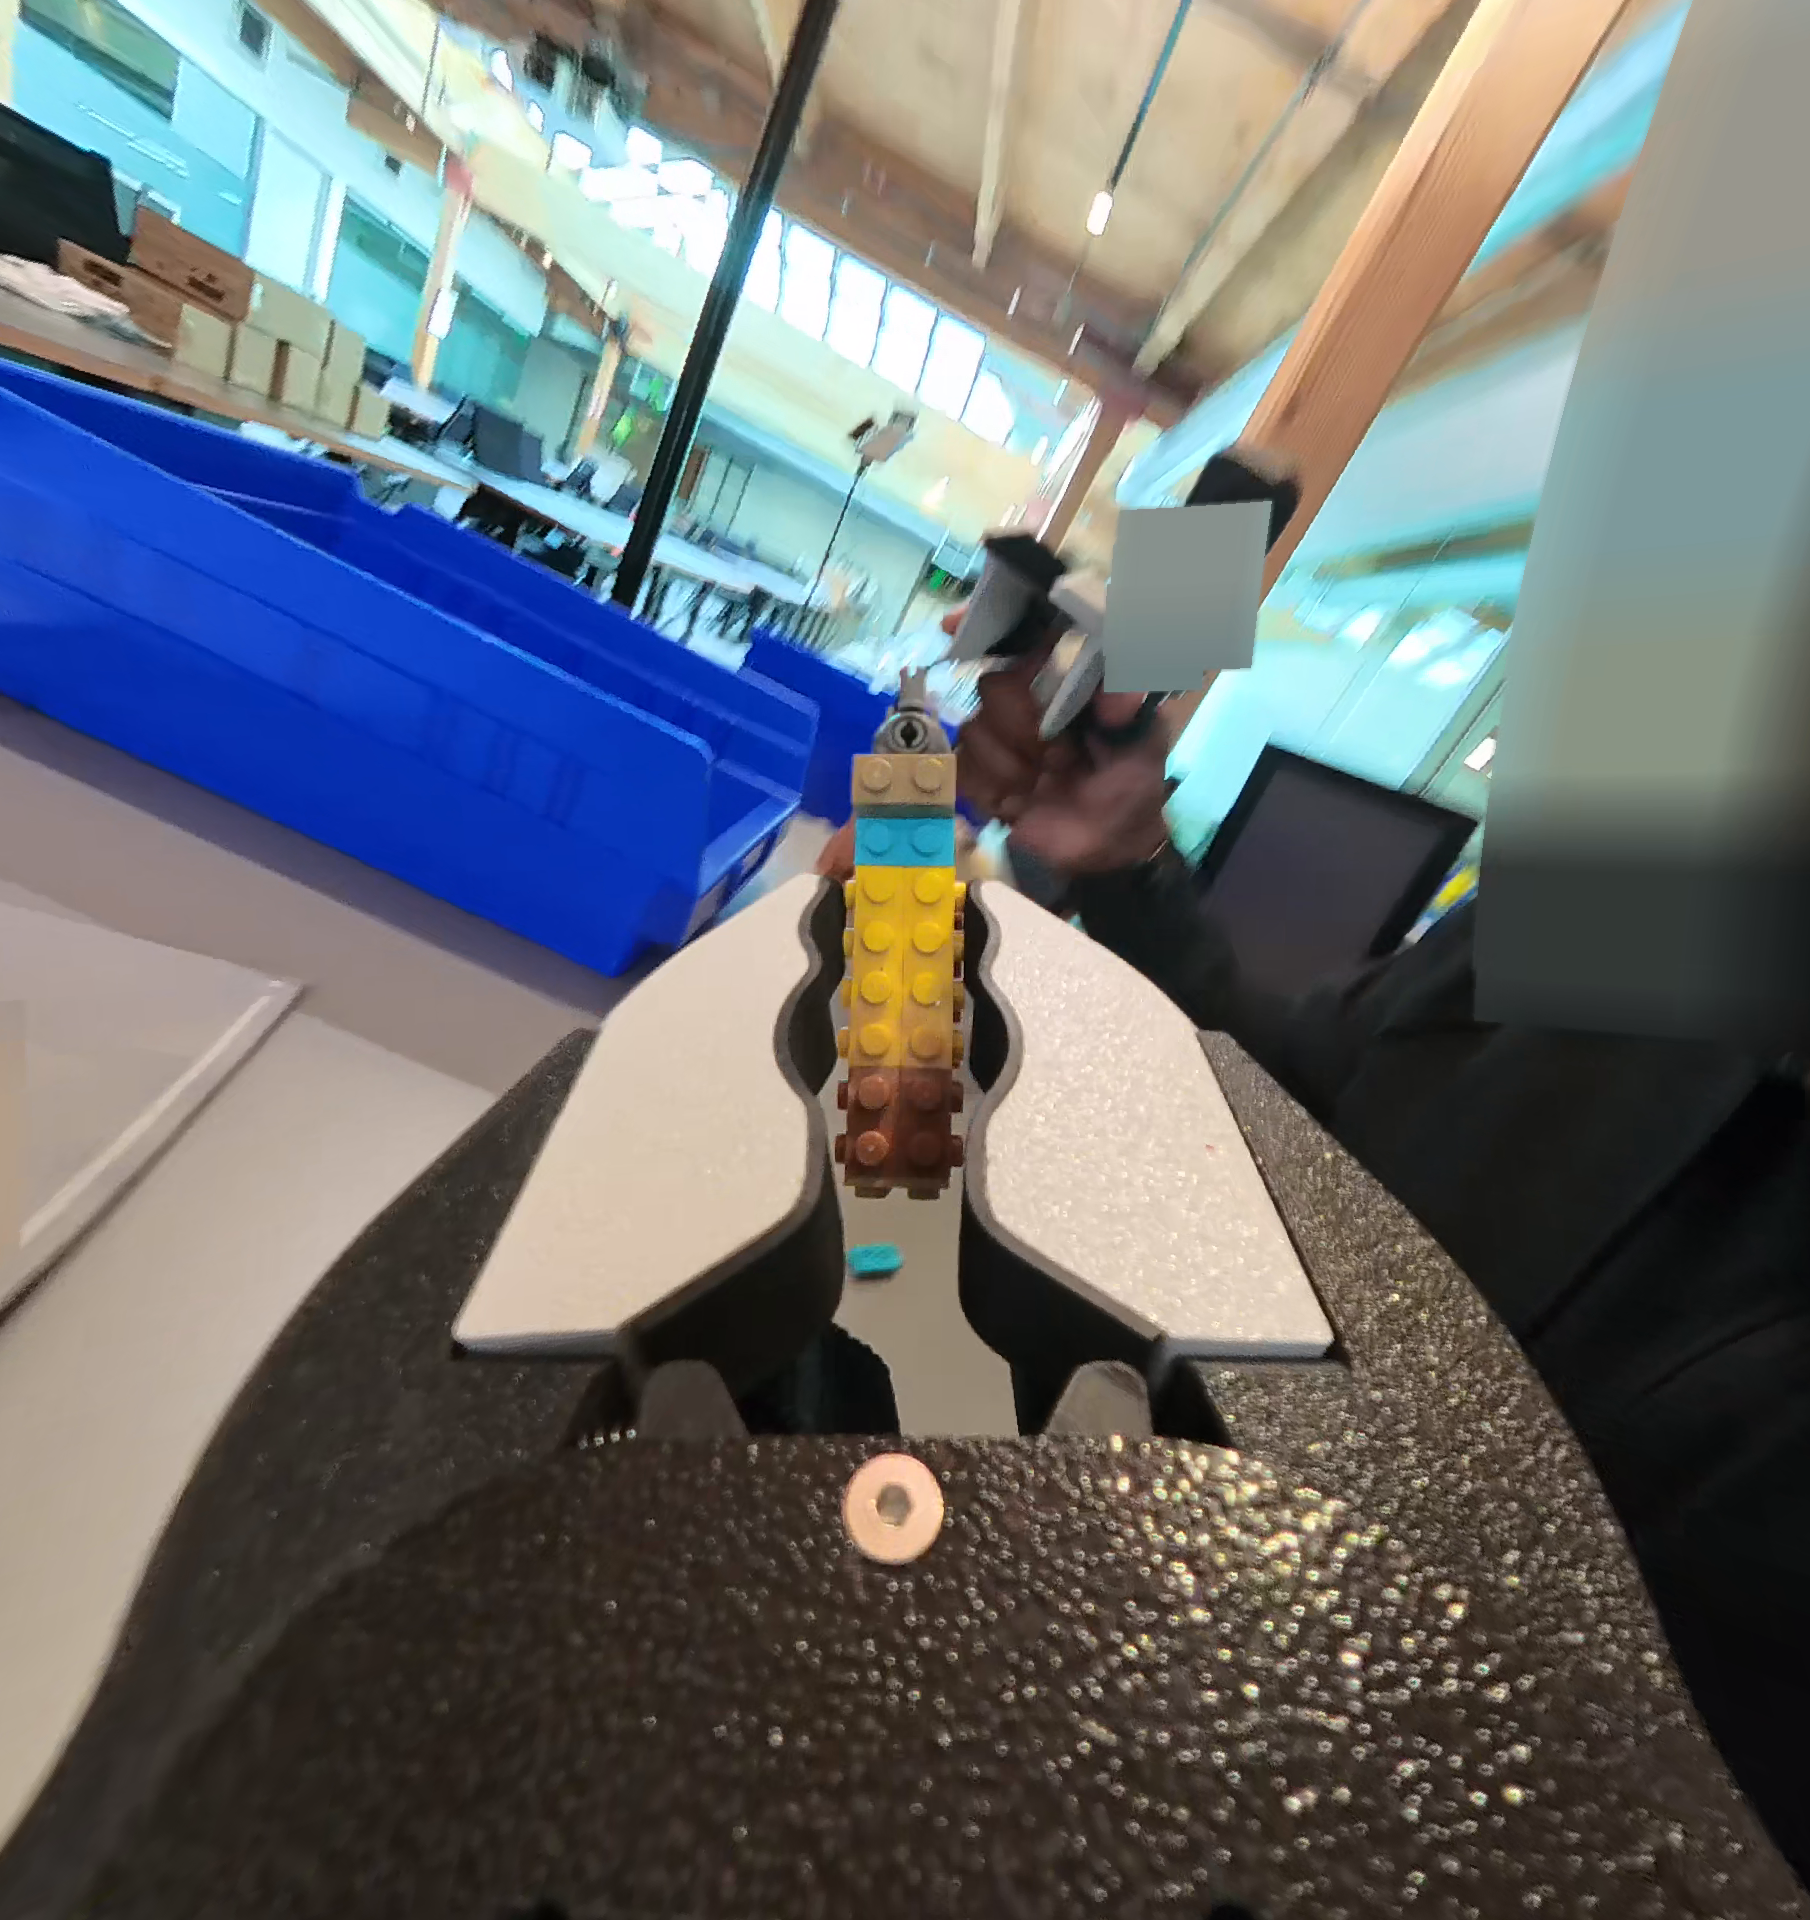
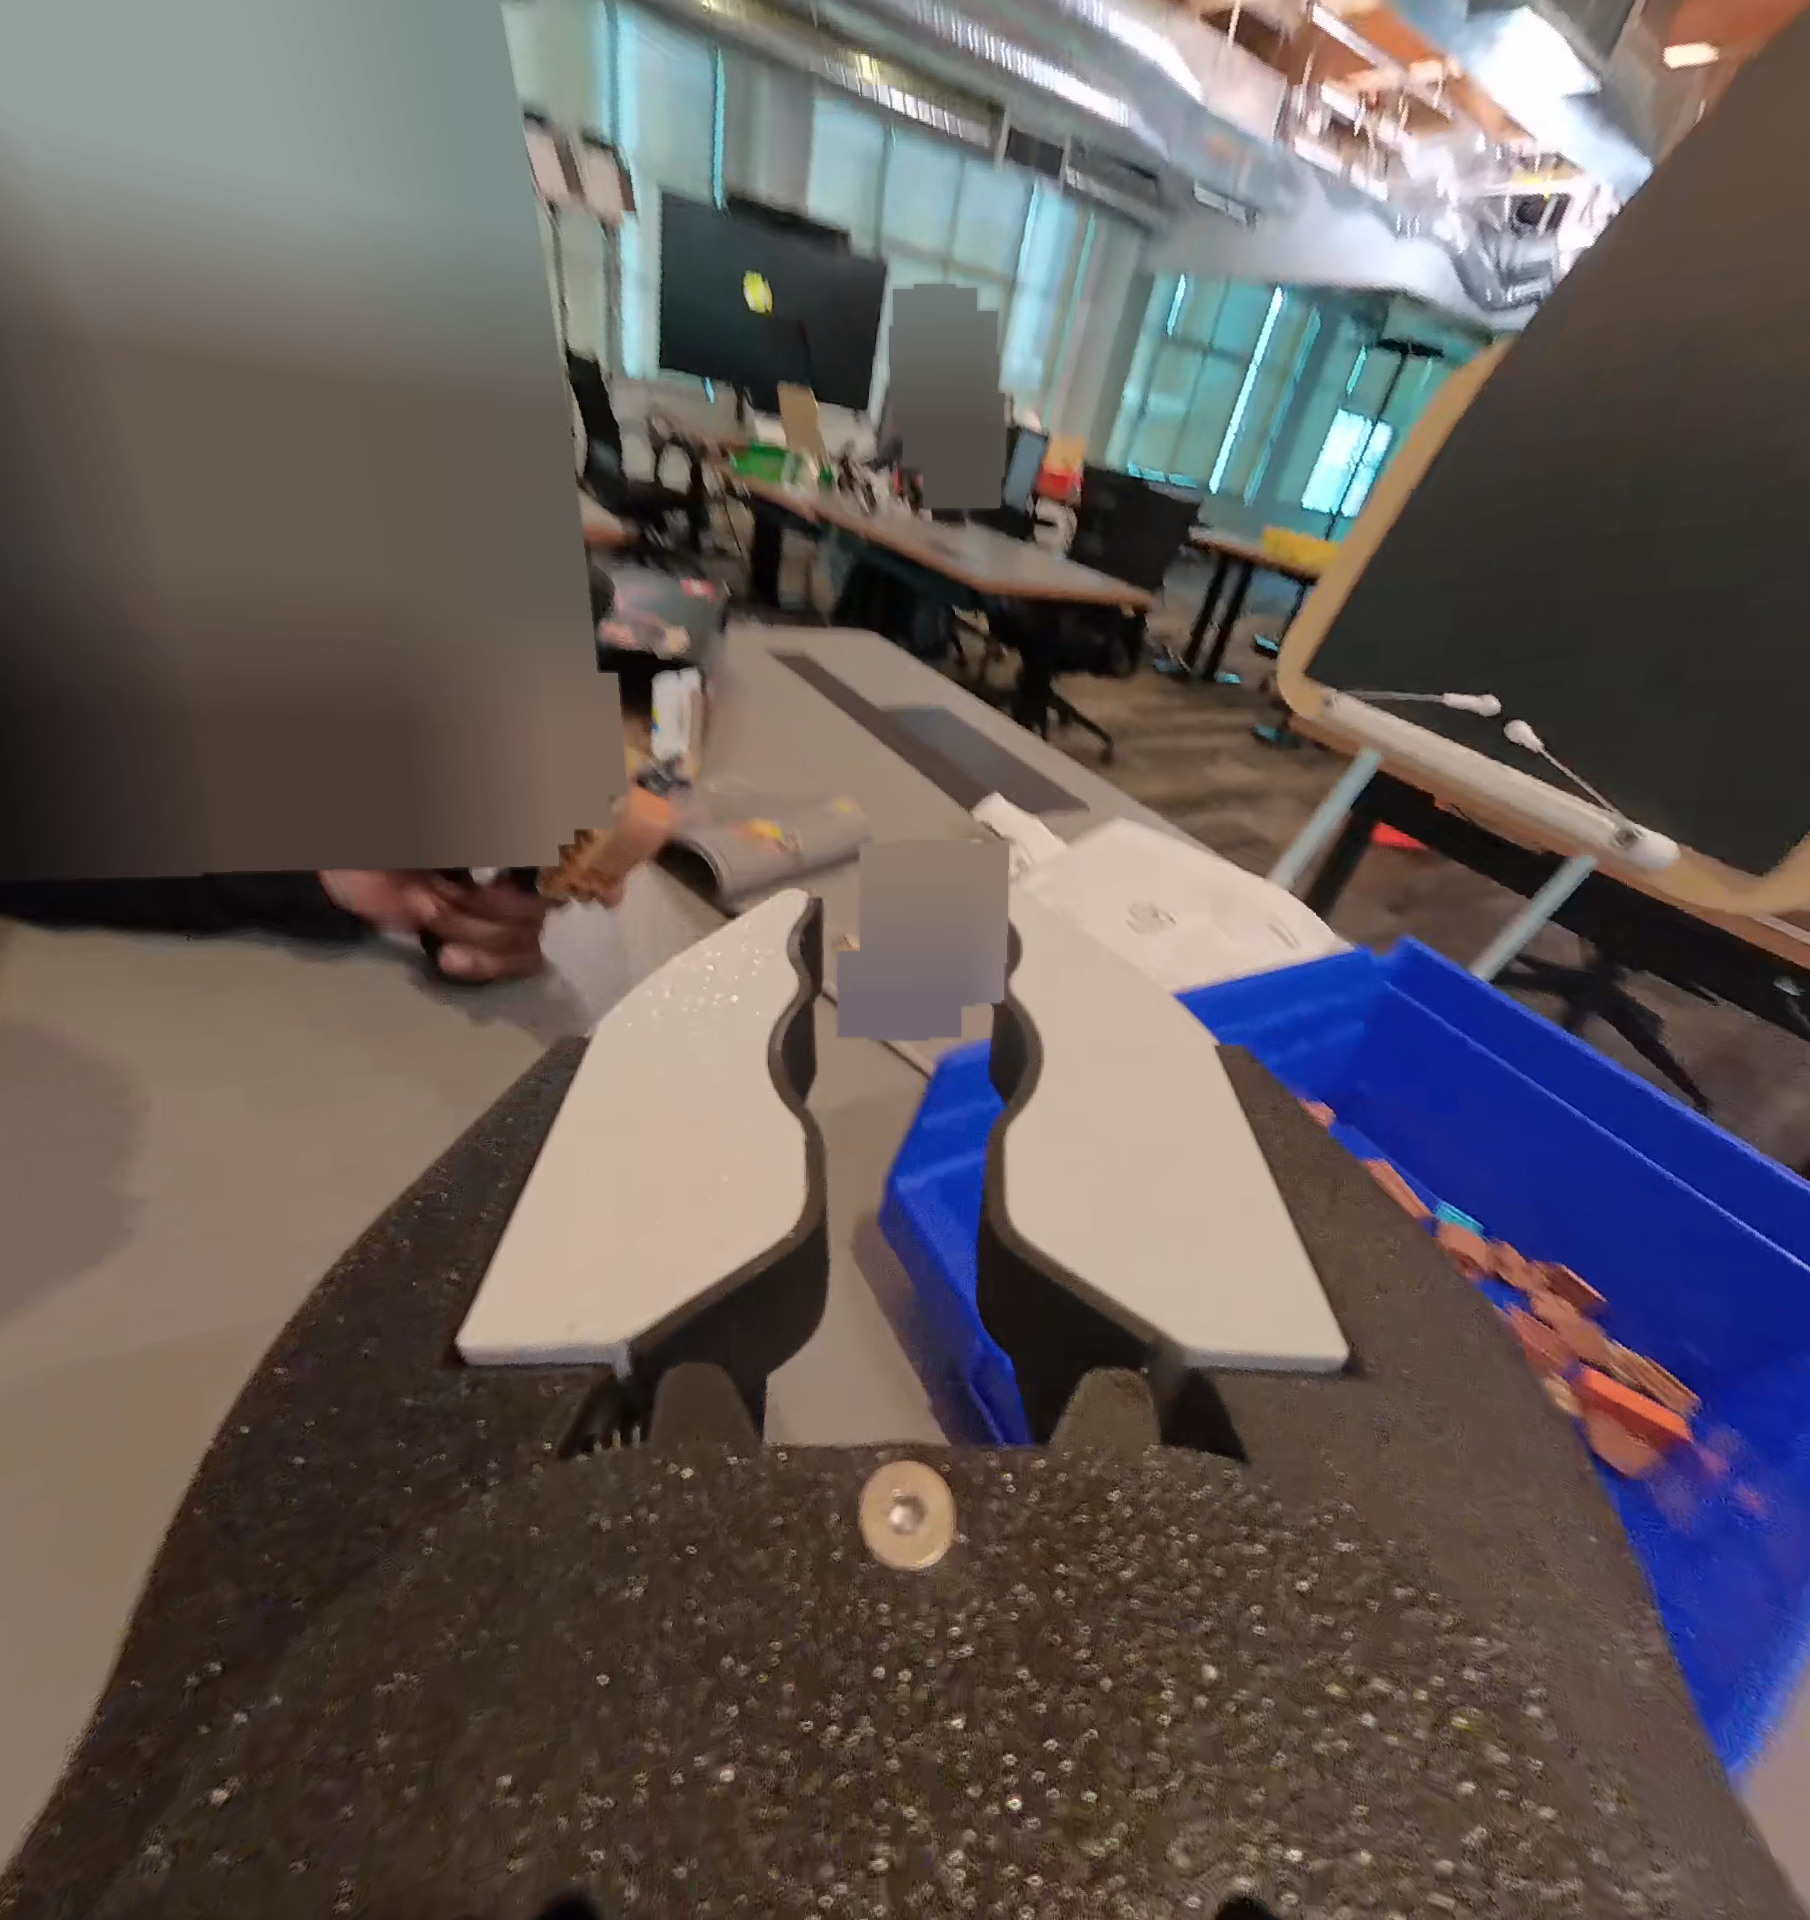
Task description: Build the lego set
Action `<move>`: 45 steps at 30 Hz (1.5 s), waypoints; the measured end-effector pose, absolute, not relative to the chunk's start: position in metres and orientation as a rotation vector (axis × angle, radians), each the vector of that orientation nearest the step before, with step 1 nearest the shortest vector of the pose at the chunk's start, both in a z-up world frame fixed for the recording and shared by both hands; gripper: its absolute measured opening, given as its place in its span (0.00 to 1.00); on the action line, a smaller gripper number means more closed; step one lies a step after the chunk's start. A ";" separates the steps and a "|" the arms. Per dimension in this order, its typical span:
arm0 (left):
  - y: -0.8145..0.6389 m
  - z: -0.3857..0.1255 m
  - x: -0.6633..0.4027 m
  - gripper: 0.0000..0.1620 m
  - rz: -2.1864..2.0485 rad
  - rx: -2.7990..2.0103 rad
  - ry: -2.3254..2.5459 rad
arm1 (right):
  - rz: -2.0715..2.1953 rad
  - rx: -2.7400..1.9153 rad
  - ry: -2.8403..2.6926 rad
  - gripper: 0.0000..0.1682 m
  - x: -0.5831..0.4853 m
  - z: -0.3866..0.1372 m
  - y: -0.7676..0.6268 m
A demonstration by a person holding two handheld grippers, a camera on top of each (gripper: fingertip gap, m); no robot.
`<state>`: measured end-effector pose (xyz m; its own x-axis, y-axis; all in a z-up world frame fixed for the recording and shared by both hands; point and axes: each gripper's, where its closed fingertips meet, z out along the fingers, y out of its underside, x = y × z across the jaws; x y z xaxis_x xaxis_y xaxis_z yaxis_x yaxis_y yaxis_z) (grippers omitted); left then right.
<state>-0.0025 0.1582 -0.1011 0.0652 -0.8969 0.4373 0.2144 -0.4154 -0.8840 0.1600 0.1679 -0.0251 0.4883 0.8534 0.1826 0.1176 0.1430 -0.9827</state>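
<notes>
My left gripper (image 1: 903,914) is shut on a narrow lego build (image 1: 901,997) and holds it in the air. The build is a two-stud-wide strip: brown at the bottom, then yellow, cyan and tan, with a small grey piece at the far end. A small cyan plate (image 1: 873,1260) lies on the grey table below it. My right gripper (image 2: 911,935) has its jaws apart; a blurred patch covers the gap at the tips, and the gap below shows nothing held. The build also shows far left in the right wrist view (image 2: 610,847). The right gripper shows far off in the left wrist view (image 1: 1026,623), held by a hand.
Large blue bins (image 1: 340,665) stand on the table to the left. Another blue bin (image 2: 1566,1174) with several brown and orange bricks is just right of my right gripper. An open instruction booklet (image 2: 766,847) and white paper (image 2: 1171,914) lie farther back. A white tray (image 1: 122,1081) sits at the left edge. About 20 centimetres separates my left fingertips from my right.
</notes>
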 end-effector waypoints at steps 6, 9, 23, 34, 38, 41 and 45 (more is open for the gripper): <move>0.163 -0.123 0.000 0.13 -1.210 -1.485 0.961 | 0.475 -1.457 -1.062 0.15 0.194 -0.048 0.165; 0.167 -0.132 -0.001 0.13 -1.100 -1.503 1.041 | 0.477 -1.495 -1.097 0.14 0.204 -0.061 0.164; 0.176 -0.149 -0.005 0.13 -1.048 -1.614 1.108 | 0.544 -1.553 -1.144 0.13 0.217 -0.090 0.160; 0.164 -0.167 0.001 0.13 -0.935 -1.645 1.266 | 0.518 -1.554 -1.152 0.12 0.216 -0.091 0.159; 0.163 -0.169 0.002 0.13 -0.925 -1.651 1.289 | 0.516 -1.547 -1.165 0.12 0.215 -0.092 0.157; 0.161 -0.172 0.003 0.13 -0.908 -1.652 1.312 | 0.515 -1.540 -1.183 0.12 0.214 -0.092 0.154; 0.159 -0.175 0.004 0.13 -0.887 -1.652 1.341 | 0.547 -1.524 -1.202 0.11 0.211 -0.091 0.147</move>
